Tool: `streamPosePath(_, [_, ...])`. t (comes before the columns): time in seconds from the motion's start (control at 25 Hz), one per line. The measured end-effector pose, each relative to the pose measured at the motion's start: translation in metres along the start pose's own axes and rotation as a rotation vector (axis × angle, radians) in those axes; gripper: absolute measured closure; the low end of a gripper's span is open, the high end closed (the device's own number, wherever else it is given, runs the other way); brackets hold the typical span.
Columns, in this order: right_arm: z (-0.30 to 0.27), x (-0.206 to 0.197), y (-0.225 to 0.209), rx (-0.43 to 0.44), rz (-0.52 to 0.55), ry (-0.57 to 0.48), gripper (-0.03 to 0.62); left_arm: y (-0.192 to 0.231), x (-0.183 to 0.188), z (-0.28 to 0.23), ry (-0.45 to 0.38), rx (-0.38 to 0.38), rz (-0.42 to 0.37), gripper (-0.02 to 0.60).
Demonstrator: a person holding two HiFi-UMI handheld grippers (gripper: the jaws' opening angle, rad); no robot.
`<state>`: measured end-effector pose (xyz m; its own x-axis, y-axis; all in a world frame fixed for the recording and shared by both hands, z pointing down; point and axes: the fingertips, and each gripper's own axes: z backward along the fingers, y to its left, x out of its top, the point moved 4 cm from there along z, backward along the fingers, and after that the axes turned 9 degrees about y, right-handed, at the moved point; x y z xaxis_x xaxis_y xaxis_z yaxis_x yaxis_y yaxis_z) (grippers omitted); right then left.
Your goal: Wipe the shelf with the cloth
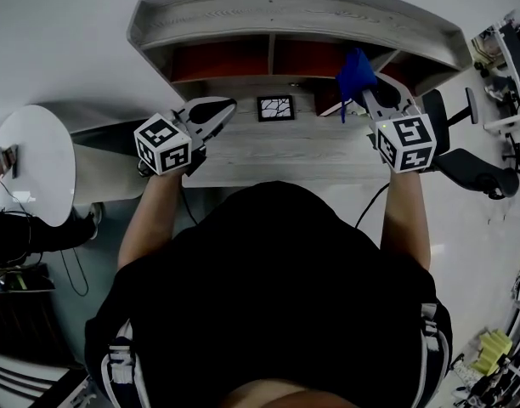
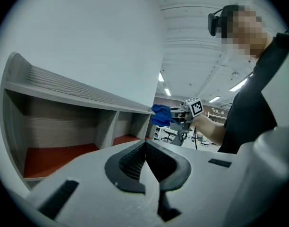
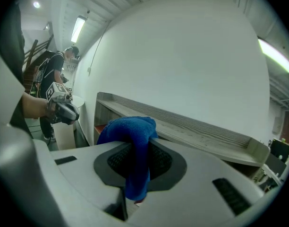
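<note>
A pale wooden shelf (image 1: 294, 11) with red-floored compartments stands against the white wall, above a wooden desk top (image 1: 285, 147). My right gripper (image 1: 368, 100) is shut on a blue cloth (image 1: 355, 73), held up in front of the shelf's right compartment. In the right gripper view the cloth (image 3: 132, 145) hangs bunched between the jaws, with the shelf top (image 3: 191, 126) behind. My left gripper (image 1: 211, 119) is shut and empty over the desk's left part, below the left compartment (image 2: 59, 155). The left gripper view catches the cloth (image 2: 162, 115) at a distance.
A small black-framed picture (image 1: 275, 107) lies on the desk under the shelf's middle divider. A white round table (image 1: 35, 164) stands to the left. A black office chair (image 1: 468, 164) sits at the right. Another person (image 3: 52, 79) stands far off.
</note>
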<state>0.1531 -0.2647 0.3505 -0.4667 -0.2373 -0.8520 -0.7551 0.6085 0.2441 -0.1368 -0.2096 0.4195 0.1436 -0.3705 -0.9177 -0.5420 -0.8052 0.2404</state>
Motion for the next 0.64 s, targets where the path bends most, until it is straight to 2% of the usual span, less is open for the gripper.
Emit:
streamPosePath(0.32, [0.003,-0.001,0.002,0.006,-0.005,-0.027,0.545,0.0,-0.001,-0.01,-0.006,-0.027,0.035,0.566])
streamPosePath(0.64, [0.004,0.002,-0.007,-0.02,-0.004,-0.067,0.543,0.008,-0.004,-0.019,0.014,-0.008,0.038,0.566])
